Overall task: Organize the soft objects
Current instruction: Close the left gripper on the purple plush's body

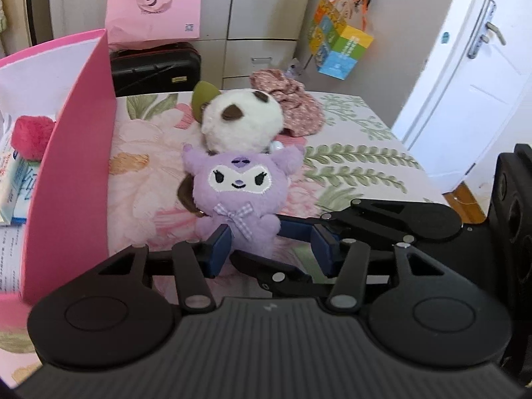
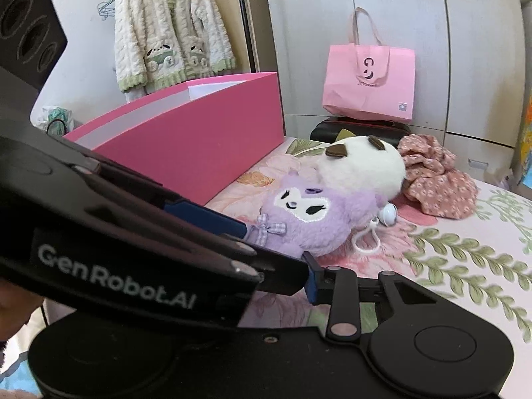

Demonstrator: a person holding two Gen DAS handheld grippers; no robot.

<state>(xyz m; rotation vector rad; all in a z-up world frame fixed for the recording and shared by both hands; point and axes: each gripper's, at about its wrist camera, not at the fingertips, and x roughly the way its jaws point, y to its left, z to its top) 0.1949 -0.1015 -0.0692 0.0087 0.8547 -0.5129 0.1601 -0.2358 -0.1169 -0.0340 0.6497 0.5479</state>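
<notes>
A purple plush doll (image 1: 237, 196) lies on the floral bed, also in the right wrist view (image 2: 309, 219). Behind it lies a white plush with brown ears (image 1: 242, 121), also seen from the right (image 2: 362, 166). My left gripper (image 1: 271, 249) is open, its blue pads on either side of the purple doll's lower body. My right gripper (image 1: 299, 232) reaches in from the right under the doll. In its own view the left gripper's body hides its left finger; only the right blue pad (image 2: 312, 281) shows beside the doll.
An open pink box (image 1: 69, 179) stands at the left, holding a red fluffy item (image 1: 31, 136) and paper packs. A pink floral cloth (image 1: 296, 106) lies behind the plushes. A pink bag (image 2: 369, 79) sits on a black case. A door is at the right.
</notes>
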